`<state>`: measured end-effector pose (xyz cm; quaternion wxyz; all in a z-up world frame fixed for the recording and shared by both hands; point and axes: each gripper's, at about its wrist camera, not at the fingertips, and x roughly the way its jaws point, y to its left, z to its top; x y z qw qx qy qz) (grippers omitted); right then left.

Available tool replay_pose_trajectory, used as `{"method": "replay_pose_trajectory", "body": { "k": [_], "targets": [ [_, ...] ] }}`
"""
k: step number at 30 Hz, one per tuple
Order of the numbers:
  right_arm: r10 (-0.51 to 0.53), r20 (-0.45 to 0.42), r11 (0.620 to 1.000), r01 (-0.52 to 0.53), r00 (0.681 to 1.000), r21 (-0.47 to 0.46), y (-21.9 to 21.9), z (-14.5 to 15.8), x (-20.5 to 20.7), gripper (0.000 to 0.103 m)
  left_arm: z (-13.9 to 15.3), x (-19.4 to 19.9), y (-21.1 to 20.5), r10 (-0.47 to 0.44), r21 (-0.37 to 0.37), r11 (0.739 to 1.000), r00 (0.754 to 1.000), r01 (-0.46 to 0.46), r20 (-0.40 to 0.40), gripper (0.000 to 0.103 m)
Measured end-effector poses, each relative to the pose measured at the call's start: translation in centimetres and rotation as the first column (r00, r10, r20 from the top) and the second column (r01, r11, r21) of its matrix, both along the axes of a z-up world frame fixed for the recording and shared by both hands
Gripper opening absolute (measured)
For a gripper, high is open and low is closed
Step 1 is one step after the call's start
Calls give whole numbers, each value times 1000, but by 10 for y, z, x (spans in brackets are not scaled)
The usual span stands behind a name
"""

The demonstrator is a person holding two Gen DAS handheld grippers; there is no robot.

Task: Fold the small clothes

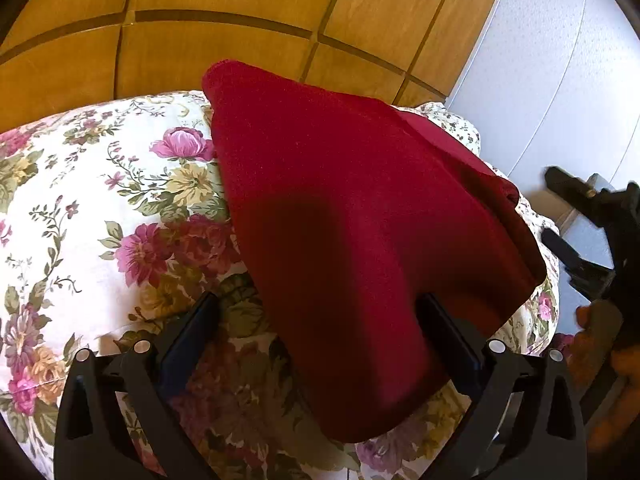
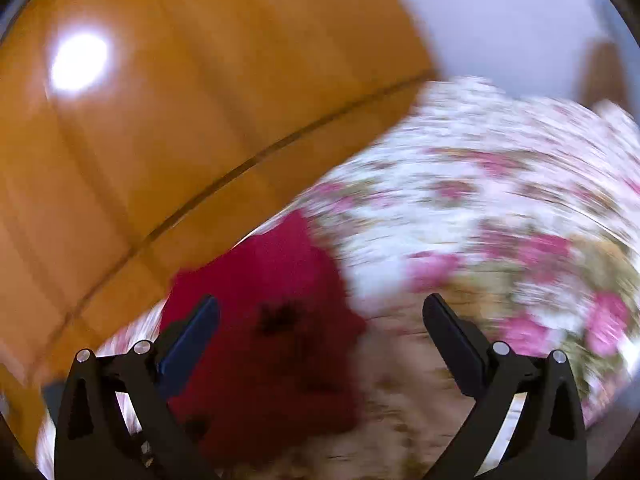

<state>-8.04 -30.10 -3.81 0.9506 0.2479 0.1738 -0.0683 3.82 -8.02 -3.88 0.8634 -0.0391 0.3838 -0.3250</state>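
Observation:
A dark red cloth (image 1: 352,216) lies folded on a flowered bedspread (image 1: 80,216), running from near my left gripper (image 1: 318,312) to the far edge of the bed. That gripper is open, its jaws wide apart over the cloth's near end, gripping nothing. The right wrist view is blurred by motion. In it the red cloth (image 2: 272,320) sits low and left, partly between the spread fingers of my right gripper (image 2: 320,316), which is open and holds nothing. My right gripper (image 1: 592,232) also shows at the right edge of the left wrist view, beside the bed.
A wooden panelled headboard or wall (image 1: 240,20) rises behind the bed. A pale wall (image 1: 560,80) stands to the right, past the bed's edge (image 1: 548,280). Open flowered bedspread (image 2: 500,200) lies right of the cloth.

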Motion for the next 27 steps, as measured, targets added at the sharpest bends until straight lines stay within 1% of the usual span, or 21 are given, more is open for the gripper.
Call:
{"method": "replay_pose_trajectory", "body": {
  "k": [2, 4, 5, 6, 7, 8, 9, 12, 13, 14, 15, 18, 19, 20, 22, 23, 24, 27],
  "targets": [
    [18, -58, 1000, -19, 998, -20, 8, -6, 17, 101, 3, 1, 0, -1, -5, 1000, 1000, 1, -4, 99],
    [-40, -147, 999, 36, 988, -31, 0, -16, 29, 101, 3, 2, -2, -1, -5, 1000, 1000, 1, -3, 99],
    [-84, -187, 996, 81, 979, -24, -8, -22, 31, 101, 3, 3, -2, -1, -5, 1000, 1000, 1, -3, 99],
    [-107, -222, 992, 118, 969, 35, -25, -34, 33, 101, 4, 3, -2, -2, -5, 1000, 1000, 2, -4, 99],
    [-89, -225, 987, 116, 970, 110, -38, -43, 32, 101, 3, 3, -3, -6, 1, 1000, 1000, 6, -4, 99],
    [-54, -225, 970, 105, 973, 221, -53, -56, 32, 101, 3, 2, -4, -9, 5, 1000, 1000, 9, -2, 99],
    [-50, -210, 967, 100, 976, 236, -56, -59, 30, 101, 3, 1, -6, -12, 11, 1000, 1000, 12, 1, 99],
    [-70, -232, 989, 97, 970, 110, -43, -52, 35, 101, 3, 2, -5, -14, 8, 1000, 1000, 14, -3, 99],
    [-66, -229, 989, 94, 971, 111, -44, -55, 37, 101, 4, 3, -3, -16, -3, 1000, 1000, 15, -9, 99],
    [-62, -220, 987, 93, 974, 134, -45, -58, 36, 101, 5, 3, 1, -17, -27, 999, 1000, 17, -17, 99],
    [-54, -204, 980, 91, 977, 176, -47, -60, 34, 101, 6, 5, 4, -19, -47, 999, 999, 17, -28, 99],
    [-34, -197, 974, 77, 980, 211, -52, -59, 35, 101, 12, 14, 16, -18, -140, 990, 996, 6, -84, 99],
    [-30, -191, 972, 74, 981, 225, -52, -58, 34, 101, 15, 20, 22, -9, -185, 983, 994, -11, -105, 99],
    [-24, -181, 968, 68, 983, 240, -51, -57, 32, 101, 16, 24, 25, 0, -214, 976, 993, -26, -119, 99],
    [16, -147, 961, 25, 989, 274, -49, -54, 35, 101, 19, 34, 31, 16, -271, 961, 988, -57, -152, 99],
    [38, -135, 959, 1, 990, 283, -48, -53, 37, 101, 19, 40, 32, 20, -289, 955, 985, -70, -171, 99],
    [67, -124, 959, -29, 990, 282, -45, -51, 40, 101, 20, 46, 31, 22, -290, 954, 983, -76, -184, 99],
    [132, -138, 959, -91, 982, 267, -39, -51, 50, 101, 15, 61, 21, -7, -259, 965, 975, -53, -224, 99]
  ]
}}
